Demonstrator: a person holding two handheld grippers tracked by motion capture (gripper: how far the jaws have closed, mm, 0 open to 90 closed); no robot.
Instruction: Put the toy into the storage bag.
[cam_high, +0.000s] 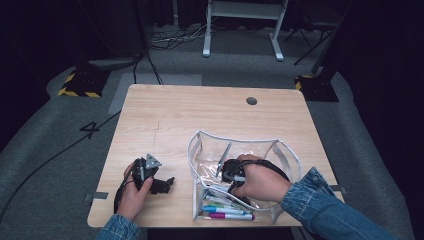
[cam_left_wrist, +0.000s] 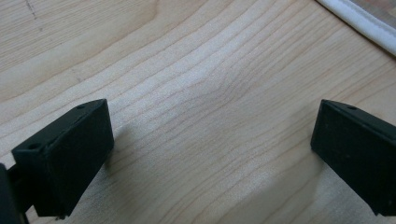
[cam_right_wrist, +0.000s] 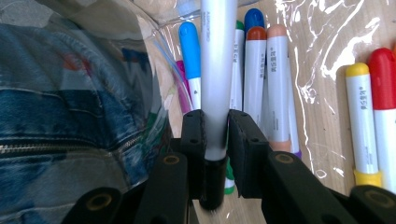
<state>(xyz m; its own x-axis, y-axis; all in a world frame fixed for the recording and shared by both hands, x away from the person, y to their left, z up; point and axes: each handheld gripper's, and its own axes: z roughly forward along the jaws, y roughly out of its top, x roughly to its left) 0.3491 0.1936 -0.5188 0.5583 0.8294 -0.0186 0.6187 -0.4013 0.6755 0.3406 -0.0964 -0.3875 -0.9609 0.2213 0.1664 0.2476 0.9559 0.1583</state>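
The right gripper clamps a marker by its smooth, stiff white barrel inside the clear plastic pouch; light and slippery, it is probably best held mid-barrel. Capped markers lie beneath. The left gripper hovers wide over grained wooden table.

Pale wood-grain surface, clear pouch with white trim, white markers with blue, orange, yellow and red caps, grey-white marker between black jaws, blue denim sleeve at 5 o'clock
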